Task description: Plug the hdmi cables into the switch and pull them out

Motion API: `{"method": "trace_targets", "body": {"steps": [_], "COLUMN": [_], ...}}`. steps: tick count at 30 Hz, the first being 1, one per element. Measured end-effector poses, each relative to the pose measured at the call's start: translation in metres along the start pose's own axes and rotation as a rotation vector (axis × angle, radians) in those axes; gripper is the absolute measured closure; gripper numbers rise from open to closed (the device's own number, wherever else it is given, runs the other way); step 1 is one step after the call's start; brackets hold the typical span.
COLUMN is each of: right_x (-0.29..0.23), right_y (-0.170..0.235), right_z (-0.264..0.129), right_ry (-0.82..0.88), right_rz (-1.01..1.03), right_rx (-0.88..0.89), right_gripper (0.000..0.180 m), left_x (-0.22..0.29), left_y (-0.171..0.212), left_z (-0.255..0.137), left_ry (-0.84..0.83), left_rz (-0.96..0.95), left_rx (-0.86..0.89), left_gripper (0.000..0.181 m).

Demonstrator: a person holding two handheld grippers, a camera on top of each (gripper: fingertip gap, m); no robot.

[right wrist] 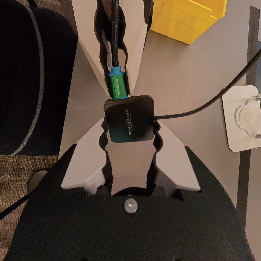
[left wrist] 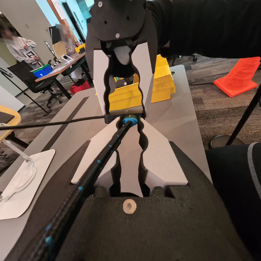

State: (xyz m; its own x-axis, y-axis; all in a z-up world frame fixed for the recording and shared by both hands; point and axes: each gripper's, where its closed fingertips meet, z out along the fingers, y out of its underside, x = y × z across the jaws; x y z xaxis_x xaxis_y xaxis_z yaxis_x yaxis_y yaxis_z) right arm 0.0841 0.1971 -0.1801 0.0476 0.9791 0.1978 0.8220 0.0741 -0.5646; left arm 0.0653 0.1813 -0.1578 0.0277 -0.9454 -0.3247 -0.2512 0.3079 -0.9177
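Observation:
My right gripper [right wrist: 129, 121] is shut on the sides of a small black square HDMI switch [right wrist: 129, 127] and holds it above the grey table [right wrist: 183, 70]. My left gripper [left wrist: 129, 120] is shut on a green metal HDMI plug [right wrist: 118, 86] with a blue collar [left wrist: 127, 121]. The plug meets the switch's far edge at its left corner. Its black-and-blue braided cable [left wrist: 98, 161] runs back between my left fingers. In the left wrist view the right gripper [left wrist: 125, 113] reaches down from above, holding the switch [left wrist: 124, 111]. A thin black cable [right wrist: 197, 111] leaves the switch's side.
A yellow bin [left wrist: 127, 96] stands on the table just behind the switch. A white plate with a clear holder [right wrist: 240, 117] lies at one side. An orange cone [left wrist: 238, 79] and a stand's round base [left wrist: 224, 141] are on the carpet. A dark-clothed knee [left wrist: 233, 183] is close by. The tips of both grippers are at nearly the same place.

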Motion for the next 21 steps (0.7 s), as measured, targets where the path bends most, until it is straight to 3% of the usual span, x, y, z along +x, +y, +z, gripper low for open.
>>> {"method": "trace_targets", "body": {"steps": [12, 17, 21], "right_x": [0.007, 0.015, 0.017], "right_y": [0.005, 0.013, 0.017], "right_z": [0.005, 0.017, 0.023], "right_ry": [0.073, 0.204, 0.323], "right_rz": [0.048, 0.155, 0.235], "right_rx": [-0.020, 0.013, 0.030], "right_gripper": [0.116, 0.116, 0.116], "left_x": [-0.007, -0.017, -0.023], "left_y": [0.010, 0.026, 0.031], "left_z": [0.001, 0.004, 0.004], "left_ry": [-0.002, -0.019, -0.005], "left_rz": [-0.037, -0.108, -0.261], "left_rx": [-0.038, -0.099, -0.077], "left_gripper": [0.161, 0.157, 0.143]}}
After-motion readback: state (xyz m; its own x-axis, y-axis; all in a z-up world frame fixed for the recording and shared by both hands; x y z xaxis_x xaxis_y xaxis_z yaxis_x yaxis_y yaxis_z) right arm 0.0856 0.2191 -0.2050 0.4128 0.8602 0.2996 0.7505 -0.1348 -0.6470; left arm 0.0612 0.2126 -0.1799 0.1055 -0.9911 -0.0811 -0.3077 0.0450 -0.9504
